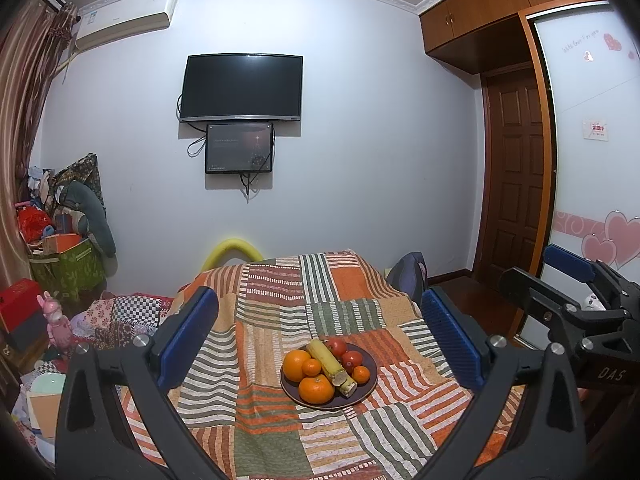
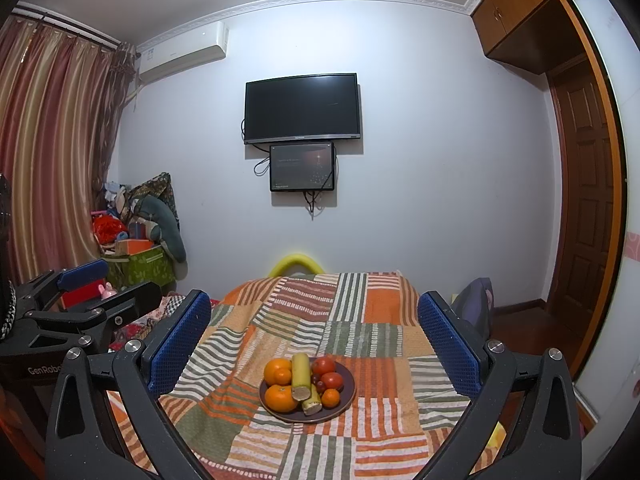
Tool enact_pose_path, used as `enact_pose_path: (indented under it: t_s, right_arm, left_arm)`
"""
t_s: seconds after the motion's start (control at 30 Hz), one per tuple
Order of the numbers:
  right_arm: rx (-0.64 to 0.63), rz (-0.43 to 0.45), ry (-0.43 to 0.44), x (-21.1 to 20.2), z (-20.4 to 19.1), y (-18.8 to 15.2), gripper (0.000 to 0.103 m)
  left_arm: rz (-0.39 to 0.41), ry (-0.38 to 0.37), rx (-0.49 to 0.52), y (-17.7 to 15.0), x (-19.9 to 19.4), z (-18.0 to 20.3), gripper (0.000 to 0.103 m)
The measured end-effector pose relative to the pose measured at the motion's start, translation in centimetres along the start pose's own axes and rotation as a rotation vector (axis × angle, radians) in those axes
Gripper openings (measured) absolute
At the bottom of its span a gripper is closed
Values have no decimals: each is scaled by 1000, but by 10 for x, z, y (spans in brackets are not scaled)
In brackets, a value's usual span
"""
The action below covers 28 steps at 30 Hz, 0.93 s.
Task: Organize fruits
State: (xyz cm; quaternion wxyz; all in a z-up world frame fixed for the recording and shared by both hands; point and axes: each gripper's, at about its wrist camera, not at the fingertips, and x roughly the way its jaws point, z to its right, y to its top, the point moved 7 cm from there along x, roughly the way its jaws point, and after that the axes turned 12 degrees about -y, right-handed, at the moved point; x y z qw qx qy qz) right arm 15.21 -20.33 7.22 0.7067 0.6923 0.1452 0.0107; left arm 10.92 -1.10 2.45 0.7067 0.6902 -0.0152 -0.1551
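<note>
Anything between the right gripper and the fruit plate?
Nothing: in the right wrist view, only bare patchwork cloth lies between the open right gripper and the plate.

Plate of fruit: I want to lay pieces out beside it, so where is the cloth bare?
The patchwork cloth is bare all around the plate: left, right, behind toward the wall, and in front. Only the plate is crowded, with oranges, tomatoes and yellow stalks piled touching.
</note>
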Motion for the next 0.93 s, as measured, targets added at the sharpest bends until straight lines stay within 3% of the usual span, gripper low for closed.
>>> enact_pose_path:
  t_s: [0.93]
  right_arm:
    - [-4,-21,-7,8,5,-7,103]
  left_arm:
    - [-33,-31,-27,-8,11,-3,103]
